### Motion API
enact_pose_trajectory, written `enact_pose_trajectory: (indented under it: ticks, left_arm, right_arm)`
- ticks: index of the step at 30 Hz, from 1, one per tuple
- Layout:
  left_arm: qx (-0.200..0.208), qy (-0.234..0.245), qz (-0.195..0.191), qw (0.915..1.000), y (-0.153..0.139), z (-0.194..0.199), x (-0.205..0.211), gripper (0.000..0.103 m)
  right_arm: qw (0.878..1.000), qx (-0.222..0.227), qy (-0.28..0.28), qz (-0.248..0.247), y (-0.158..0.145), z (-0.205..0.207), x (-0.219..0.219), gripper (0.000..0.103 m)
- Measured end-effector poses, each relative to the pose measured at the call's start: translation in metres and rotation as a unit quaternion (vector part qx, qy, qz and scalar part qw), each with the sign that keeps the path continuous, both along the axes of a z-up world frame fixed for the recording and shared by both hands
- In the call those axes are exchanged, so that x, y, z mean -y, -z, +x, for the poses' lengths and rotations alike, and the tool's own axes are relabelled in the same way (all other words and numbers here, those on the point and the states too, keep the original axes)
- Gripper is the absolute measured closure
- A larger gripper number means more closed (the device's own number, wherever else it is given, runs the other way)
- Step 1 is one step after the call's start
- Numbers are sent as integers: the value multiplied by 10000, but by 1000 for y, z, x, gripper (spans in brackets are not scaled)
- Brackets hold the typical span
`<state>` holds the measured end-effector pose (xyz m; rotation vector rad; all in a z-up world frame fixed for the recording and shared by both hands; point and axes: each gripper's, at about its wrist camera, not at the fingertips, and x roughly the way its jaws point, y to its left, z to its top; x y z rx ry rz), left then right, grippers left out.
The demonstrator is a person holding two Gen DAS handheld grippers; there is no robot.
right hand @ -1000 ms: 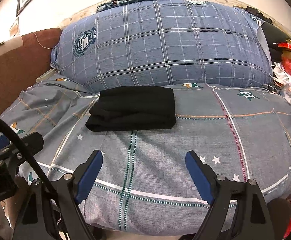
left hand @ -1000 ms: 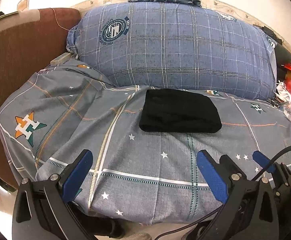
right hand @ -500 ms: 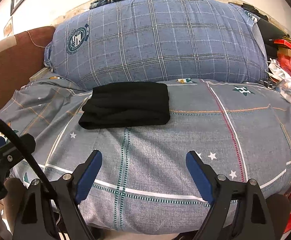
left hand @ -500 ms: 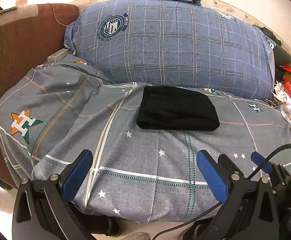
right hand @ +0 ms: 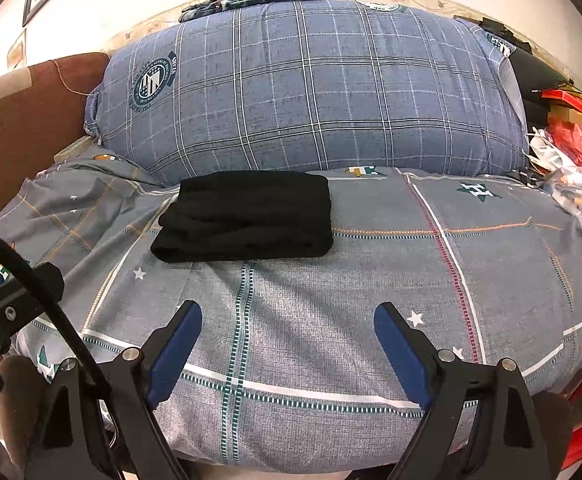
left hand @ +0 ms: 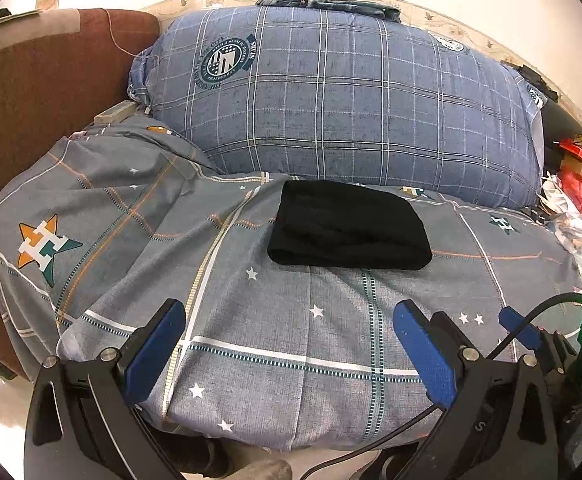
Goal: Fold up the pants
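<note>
On the grey star-print bedspread (left hand: pixel 251 340), just in front of the large blue plaid pillow (left hand: pixel 331 100), lie the black pants (left hand: pixel 347 226), folded into a compact rectangular bundle. In the right wrist view the pants (right hand: pixel 247 216) show stacked layers along their left edge, with the far edge of the bundle close against the base of the pillow (right hand: pixel 311 88). Nothing touches the pants.

Both grippers are positioned well on the near side of the pillow, over the front portion of the bedspread (right hand: pixel 311 320) and apart from the pants. The left gripper (left hand: pixel 289 354) has its jaws spread wide, with only bedspread visible between the blue pads. The right gripper (right hand: pixel 287 352) likewise has its jaws spread wide and holds nothing. A black cable (left hand: pixel 531 320) runs beside the right-hand finger of the left gripper.

On top of the pillow rests a bundle of blue denim clothing (left hand: pixel 323 0). To the left of the pillow stands a brown upholstered headboard (left hand: pixel 39 92). To the right of the pillow lies a clutter of red and white bags (right hand: pixel 571 148).
</note>
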<state>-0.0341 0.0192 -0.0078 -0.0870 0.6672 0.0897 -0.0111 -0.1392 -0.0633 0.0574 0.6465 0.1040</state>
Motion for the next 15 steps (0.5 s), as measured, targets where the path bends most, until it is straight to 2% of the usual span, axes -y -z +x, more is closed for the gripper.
enact_pose_trajectory:
  ticks: [8,15]
  left_arm:
    - [-164,57,-128,9998,6,3,-1,0]
    - [-136,103,-165,9997,5,1,1,0]
  right_arm:
    - [10000,13,-49,-83,1,0,-4,11]
    - [9999,14,-80,-133,2,-1,-6,11]
